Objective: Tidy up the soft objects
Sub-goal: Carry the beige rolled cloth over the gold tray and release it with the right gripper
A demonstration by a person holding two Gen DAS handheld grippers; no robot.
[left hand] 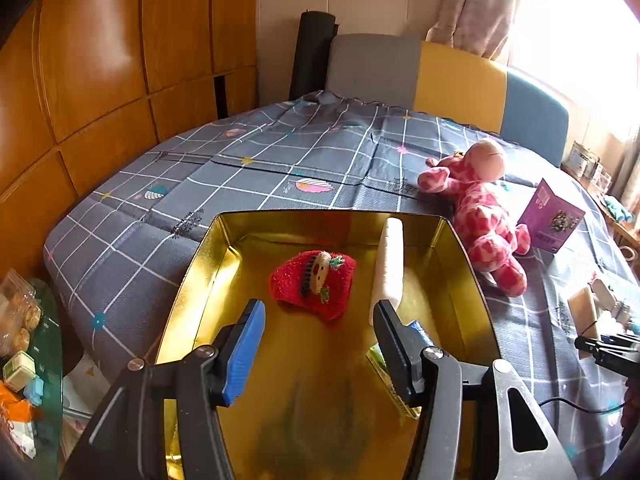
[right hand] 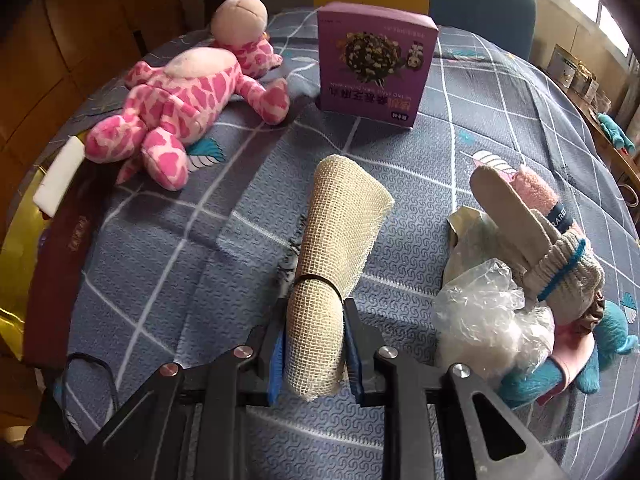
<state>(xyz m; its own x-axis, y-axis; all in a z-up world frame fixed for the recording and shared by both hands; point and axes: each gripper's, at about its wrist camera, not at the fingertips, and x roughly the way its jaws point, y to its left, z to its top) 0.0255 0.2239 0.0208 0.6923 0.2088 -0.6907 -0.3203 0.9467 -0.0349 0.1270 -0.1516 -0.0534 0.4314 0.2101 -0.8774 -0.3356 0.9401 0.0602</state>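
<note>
My left gripper is open and hangs over a gold tin on the grey checked cloth. Nothing is between its fingers. Inside the tin lie a red plush ornament and a white foam stick that leans on the far rim. My right gripper is shut on a rolled beige mesh cloth, held just above the table. A pink spotted plush giraffe lies beyond it to the left, next to the tin. The giraffe also shows in the left wrist view.
A purple box stands behind the mesh roll. To the right is a pile of knit gloves, crumpled plastic and a blue soft toy. Wooden cabinets line the left, chairs the far side.
</note>
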